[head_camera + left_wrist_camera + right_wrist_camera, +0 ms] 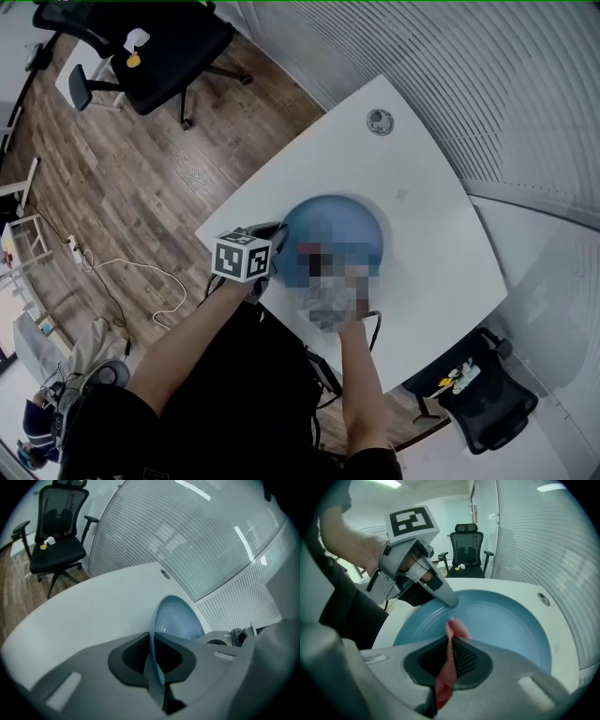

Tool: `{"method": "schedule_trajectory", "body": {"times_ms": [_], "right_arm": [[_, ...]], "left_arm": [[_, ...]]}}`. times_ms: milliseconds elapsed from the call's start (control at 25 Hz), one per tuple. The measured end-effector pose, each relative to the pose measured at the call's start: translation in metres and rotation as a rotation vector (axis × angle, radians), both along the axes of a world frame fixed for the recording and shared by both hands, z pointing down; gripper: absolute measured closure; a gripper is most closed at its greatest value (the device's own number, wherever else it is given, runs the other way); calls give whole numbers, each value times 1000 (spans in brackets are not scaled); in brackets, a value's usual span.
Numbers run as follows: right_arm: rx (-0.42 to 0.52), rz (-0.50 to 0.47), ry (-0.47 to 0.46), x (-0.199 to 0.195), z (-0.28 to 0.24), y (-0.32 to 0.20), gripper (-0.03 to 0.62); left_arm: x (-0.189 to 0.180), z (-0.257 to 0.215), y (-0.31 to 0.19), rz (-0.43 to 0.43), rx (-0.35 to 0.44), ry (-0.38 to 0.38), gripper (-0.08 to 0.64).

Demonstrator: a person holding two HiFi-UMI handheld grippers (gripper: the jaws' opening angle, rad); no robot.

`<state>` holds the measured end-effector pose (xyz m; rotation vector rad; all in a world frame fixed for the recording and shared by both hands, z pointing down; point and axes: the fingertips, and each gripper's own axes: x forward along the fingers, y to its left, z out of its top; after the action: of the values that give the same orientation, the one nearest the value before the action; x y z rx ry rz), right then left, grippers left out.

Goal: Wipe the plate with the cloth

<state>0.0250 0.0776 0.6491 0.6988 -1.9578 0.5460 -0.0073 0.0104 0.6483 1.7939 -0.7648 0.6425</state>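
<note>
Right gripper view shows the right gripper (451, 645) with its fingers clamped on a pink cloth (457, 629). The cloth's free end stands just over the inner face of the blue plate (506, 620), placed for rubbing. The left gripper (449, 601) has its fingers pinched narrow on the plate's near rim, judged to steady it against wiping strokes. The plate sits on the white tabletop (412, 159); whether the held edge is lifted cannot be determined.
</note>
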Motion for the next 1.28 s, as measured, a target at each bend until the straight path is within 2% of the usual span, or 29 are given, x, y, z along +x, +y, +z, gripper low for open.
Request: {"method": "schedule_trajectory", "body": {"times_ms": [280,520,720,880,1280], "right_arm": [[-76,-42,-26,-14,1,35,571],[-197,-53,-74,-15,1,57,571],[-262,-94,-75,-12,0,66,571],[-246,-110,-67,-3,0,64,571],[-150,6,-47,35,-2,2,571]], "left_arm": [[0,1,-1,-14,8,-2,543],[0,2,-2,-22,7,4,541],[1,2,-1,-10,12,3,543],[3,1,1,10,15,-1,545],[3,-2,1,37,25,-8,545]]}}
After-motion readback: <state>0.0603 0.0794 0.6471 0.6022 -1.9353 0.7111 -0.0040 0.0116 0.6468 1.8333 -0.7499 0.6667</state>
